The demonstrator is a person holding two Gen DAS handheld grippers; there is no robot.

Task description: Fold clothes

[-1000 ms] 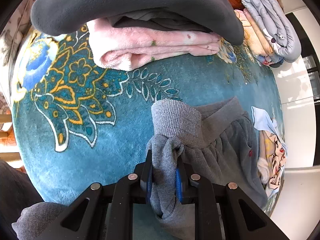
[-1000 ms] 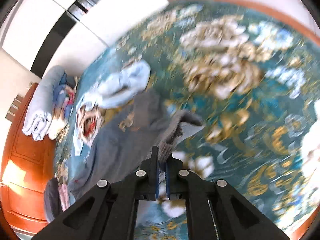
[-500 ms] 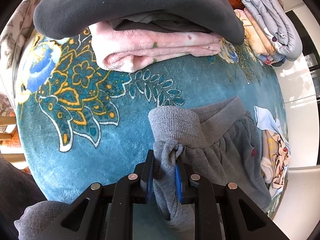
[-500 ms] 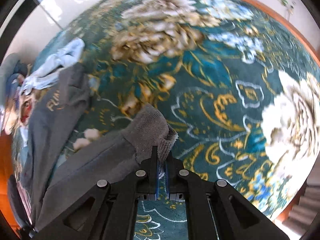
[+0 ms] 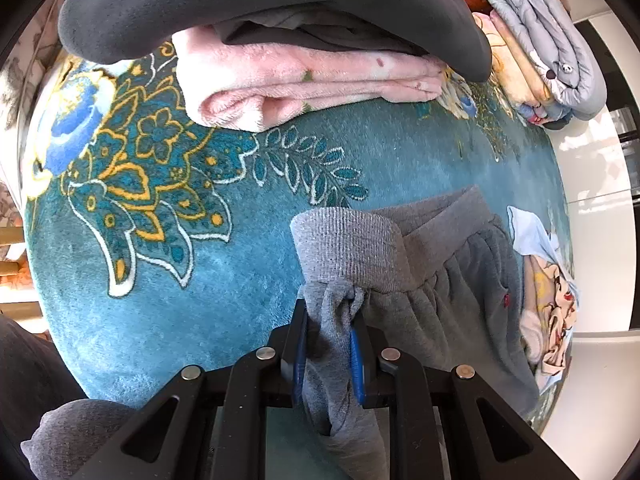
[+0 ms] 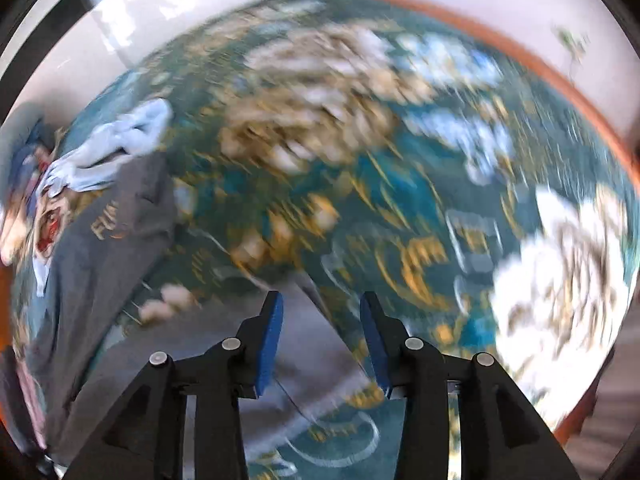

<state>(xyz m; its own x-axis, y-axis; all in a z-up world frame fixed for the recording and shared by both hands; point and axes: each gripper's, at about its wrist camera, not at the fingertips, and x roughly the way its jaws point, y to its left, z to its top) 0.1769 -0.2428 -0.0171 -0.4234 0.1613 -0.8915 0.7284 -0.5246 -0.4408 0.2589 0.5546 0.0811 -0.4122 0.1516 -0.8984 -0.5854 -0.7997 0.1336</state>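
Observation:
Grey sweatpants (image 5: pixel 440 292) lie on a teal flowered blanket (image 5: pixel 200 272). My left gripper (image 5: pixel 328 344) is shut on a bunch of their fabric just below the ribbed waistband (image 5: pixel 344 244). In the right wrist view, which is motion-blurred, the grey sweatpants (image 6: pixel 100 264) stretch away to the left, and one leg end (image 6: pixel 288 344) lies under my right gripper (image 6: pixel 320 336), which is open and holds nothing.
A stack of folded clothes, pink (image 5: pixel 304 80) under dark grey (image 5: pixel 260 0), sits at the far side. A rolled grey quilt (image 5: pixel 552 40) lies at the far right. A light-blue and printed garment heap (image 5: pixel 548 292) lies beside the sweatpants, also seen in the right wrist view (image 6: pixel 104 148).
My right gripper has opened and let go of the sweatpants' leg cuff, which now lies on the blanket. My left gripper keeps its hold and has barely moved.

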